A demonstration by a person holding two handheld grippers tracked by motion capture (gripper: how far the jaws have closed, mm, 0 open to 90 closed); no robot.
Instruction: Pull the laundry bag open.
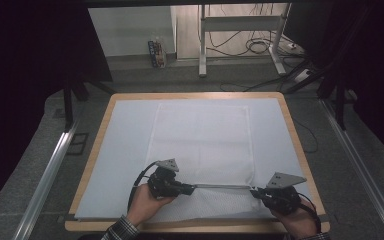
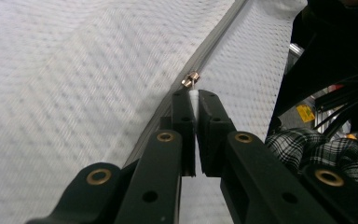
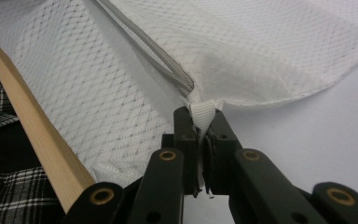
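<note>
At lower centre, the zipper pull [image 2: 192, 95] is being pinched by the left tool [image 1: 192, 189], the mesh bag [image 1: 202, 145] tab [image 3: 202, 114] by the right tool [image 1: 254, 192]

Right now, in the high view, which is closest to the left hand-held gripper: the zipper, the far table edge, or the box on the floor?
From the left hand-held gripper:
1. Zipper, right beside its tips.
2. Far table edge, across the mesh bag.
3. Box, on the floor beyond the table.
</note>
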